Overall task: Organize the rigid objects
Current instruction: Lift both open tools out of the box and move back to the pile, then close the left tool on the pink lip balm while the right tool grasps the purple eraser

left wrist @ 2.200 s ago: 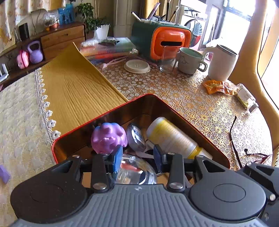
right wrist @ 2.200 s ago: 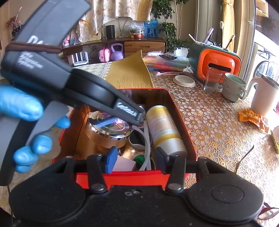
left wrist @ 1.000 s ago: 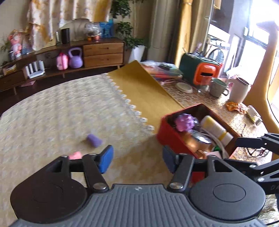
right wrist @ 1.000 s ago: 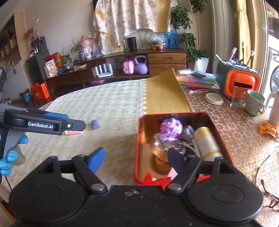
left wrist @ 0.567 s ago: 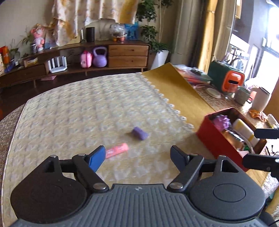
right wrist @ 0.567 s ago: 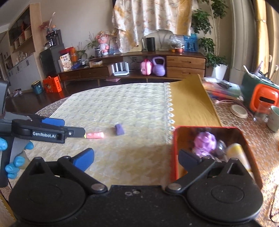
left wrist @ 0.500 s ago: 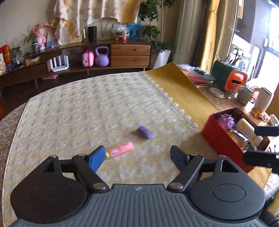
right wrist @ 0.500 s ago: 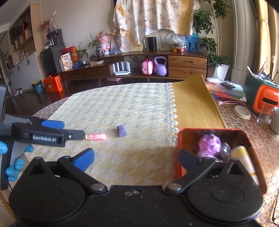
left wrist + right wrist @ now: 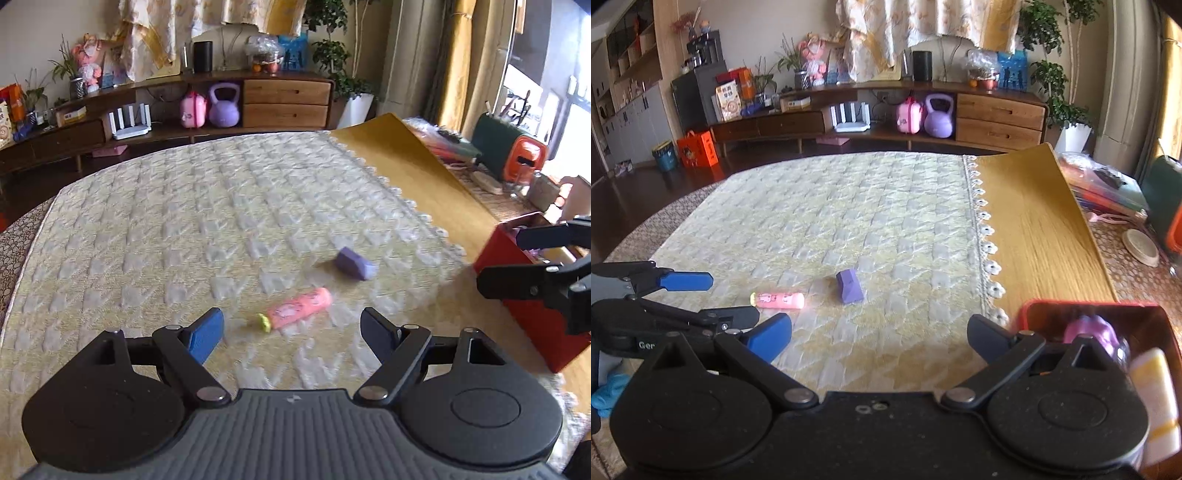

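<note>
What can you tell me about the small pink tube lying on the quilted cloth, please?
The pink tube is a small cylinder with a yellow-green cap at one end and faint printed markings on its side, seemingly plastic. It lies flat on the quilted cloth, apart from the purple block. The left gripper hovers open, not touching it.

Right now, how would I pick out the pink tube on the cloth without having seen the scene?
Start at the red tin at the cloth's edge, then look out across the quilted cloth. Two small things lie there. The pink tube is the long one with a green tip, beside the stubby purple block.
</note>
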`<state>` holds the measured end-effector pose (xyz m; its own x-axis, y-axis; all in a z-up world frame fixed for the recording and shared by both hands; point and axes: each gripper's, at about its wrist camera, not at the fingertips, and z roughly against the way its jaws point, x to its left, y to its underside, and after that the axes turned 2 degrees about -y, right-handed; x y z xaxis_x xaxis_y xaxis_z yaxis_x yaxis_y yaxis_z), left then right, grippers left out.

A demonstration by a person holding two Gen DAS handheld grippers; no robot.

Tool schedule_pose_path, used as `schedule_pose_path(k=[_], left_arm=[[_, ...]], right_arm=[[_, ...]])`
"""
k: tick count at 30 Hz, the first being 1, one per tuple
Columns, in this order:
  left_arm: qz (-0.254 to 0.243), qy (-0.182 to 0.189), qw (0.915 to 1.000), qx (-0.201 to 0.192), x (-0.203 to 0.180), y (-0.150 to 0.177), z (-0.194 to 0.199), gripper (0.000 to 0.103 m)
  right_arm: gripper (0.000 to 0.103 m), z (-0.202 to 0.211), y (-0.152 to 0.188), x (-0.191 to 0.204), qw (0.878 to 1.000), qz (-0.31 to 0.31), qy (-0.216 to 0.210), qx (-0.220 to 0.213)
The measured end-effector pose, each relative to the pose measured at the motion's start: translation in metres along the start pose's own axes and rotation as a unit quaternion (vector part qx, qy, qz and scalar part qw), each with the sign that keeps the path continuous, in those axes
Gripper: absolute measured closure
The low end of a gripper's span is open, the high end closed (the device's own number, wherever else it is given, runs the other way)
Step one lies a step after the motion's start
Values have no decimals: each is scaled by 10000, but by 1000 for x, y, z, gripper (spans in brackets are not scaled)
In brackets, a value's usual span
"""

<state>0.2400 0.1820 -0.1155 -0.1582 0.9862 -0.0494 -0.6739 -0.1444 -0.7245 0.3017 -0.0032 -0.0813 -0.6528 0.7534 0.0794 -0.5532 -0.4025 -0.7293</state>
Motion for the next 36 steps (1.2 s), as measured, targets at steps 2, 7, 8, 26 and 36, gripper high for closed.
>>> schedule_pose_path(k=[2, 7, 8, 26, 36], left_arm=[[13, -33, 10000, 41, 4, 1, -8, 22], [-84, -67, 9999, 83, 9, 4, -28, 22], [-99, -70, 9999, 85, 9, 5, -31, 22], [-818, 212, 9963, -119, -5, 3, -56, 61], [-782, 49, 9969, -68, -11, -1, -57, 87]], right_arm=[[3, -11, -4, 2, 10000, 40, -10, 56], [8, -40, -11, 6, 9997, 95, -89, 211], [10, -46, -12, 6, 9996, 107, -104, 240], [58, -106, -19, 18, 9975, 340, -205, 584], [83, -107, -14, 29, 9969, 554, -241, 510]])
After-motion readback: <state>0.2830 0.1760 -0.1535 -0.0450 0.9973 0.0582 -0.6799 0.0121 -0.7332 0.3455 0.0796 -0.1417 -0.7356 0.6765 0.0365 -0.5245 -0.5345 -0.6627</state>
